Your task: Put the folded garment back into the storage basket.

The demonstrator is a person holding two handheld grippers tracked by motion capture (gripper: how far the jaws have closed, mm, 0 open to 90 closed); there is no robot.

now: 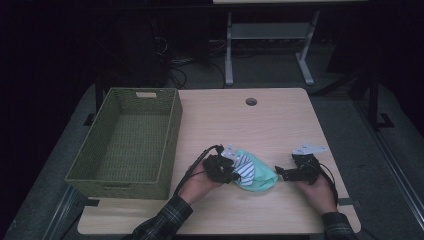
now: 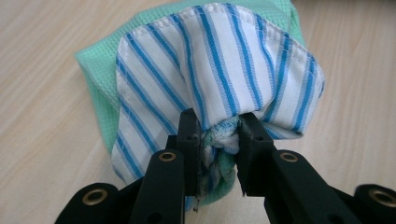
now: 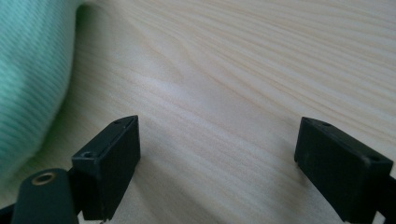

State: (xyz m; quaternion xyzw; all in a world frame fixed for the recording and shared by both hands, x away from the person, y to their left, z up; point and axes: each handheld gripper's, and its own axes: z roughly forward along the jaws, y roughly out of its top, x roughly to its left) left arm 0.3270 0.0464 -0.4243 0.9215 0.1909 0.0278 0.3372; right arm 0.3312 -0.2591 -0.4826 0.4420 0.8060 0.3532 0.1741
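Cloths (image 2: 219, 74) bunch in the left claw (image 2: 219, 135); right claw (image 3: 217, 154) gapes wide over bare table (image 3: 243, 70).

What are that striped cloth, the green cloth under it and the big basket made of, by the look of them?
The striped cloth looks like thin woven fabric, perhaps cotton: matte, with blue stripes and a stitched hem. The green cloth seems thicker, with a fine waffle-like texture, possibly microfibre or cotton. The basket looks woven from olive-green cord or wicker strands; its walls show a tight plaited pattern, but the fibre cannot be told.
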